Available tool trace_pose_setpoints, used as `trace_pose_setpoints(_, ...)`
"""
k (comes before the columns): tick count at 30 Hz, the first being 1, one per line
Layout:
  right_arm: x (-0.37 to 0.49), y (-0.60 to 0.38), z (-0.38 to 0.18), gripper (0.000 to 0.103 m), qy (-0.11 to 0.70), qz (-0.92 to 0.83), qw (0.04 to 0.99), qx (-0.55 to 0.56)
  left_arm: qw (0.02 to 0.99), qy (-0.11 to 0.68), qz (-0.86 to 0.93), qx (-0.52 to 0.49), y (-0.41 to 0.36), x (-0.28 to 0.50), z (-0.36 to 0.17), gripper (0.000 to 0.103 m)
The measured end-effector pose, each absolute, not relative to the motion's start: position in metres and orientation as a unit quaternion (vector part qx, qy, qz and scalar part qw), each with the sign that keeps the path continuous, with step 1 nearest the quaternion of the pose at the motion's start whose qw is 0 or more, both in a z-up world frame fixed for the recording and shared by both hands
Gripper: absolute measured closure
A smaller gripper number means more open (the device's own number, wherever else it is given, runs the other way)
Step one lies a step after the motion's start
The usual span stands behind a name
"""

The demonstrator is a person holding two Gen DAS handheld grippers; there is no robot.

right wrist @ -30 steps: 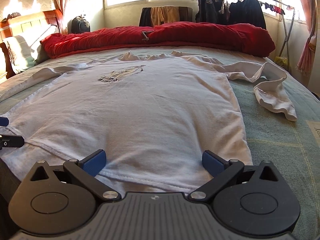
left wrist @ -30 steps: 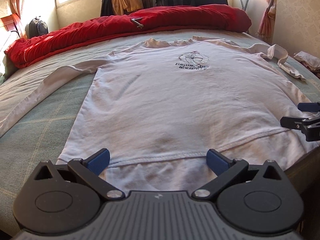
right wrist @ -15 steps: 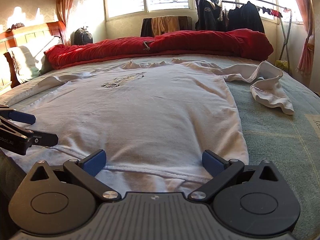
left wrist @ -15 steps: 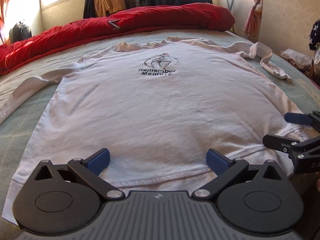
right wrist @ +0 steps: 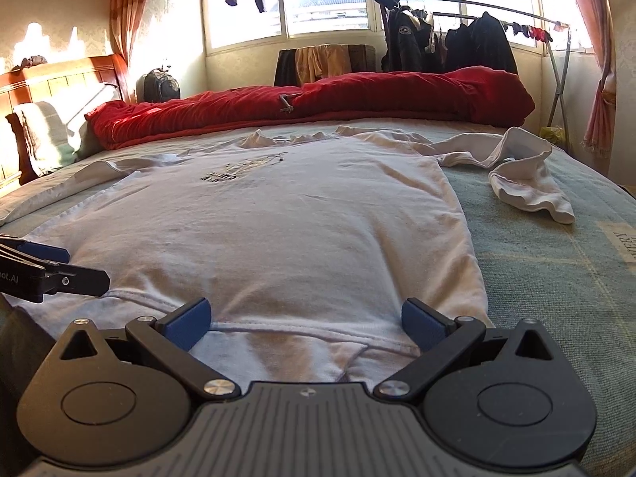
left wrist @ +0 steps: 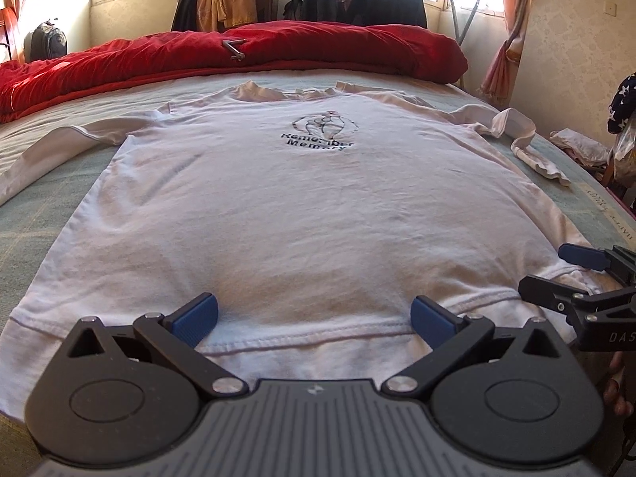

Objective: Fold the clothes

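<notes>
Red duvet (left wrist: 246,59), backpack (right wrist: 158,85), clothes rack (right wrist: 477,35)

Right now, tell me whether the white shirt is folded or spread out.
Spread out, not folded. The white shirt lies flat, print up, on the bed; one sleeve lies crumpled beside it.

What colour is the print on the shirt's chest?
Black print on the white shirt; clearest in the left wrist view.

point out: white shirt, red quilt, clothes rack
white shirt (left wrist: 302,214): left wrist view, mid chest panel.
red quilt (left wrist: 338,49): left wrist view, top fold.
clothes rack (right wrist: 558,75): right wrist view, right leg.
</notes>
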State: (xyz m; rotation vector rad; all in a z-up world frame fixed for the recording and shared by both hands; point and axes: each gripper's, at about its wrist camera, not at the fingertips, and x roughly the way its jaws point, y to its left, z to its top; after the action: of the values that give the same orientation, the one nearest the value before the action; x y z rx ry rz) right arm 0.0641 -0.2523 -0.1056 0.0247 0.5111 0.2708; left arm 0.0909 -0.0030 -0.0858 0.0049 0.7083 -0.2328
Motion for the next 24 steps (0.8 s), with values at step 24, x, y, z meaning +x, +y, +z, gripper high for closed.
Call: trace_pose_setpoints(24, 0.0586, -0.2452, -0.1041, 0.0, 0.255, 0.109, 0.961, 0.005, 0.931, 0.341, -0.134, 0.005, 0.0028, 0.0845, -0.0851, 0.001)
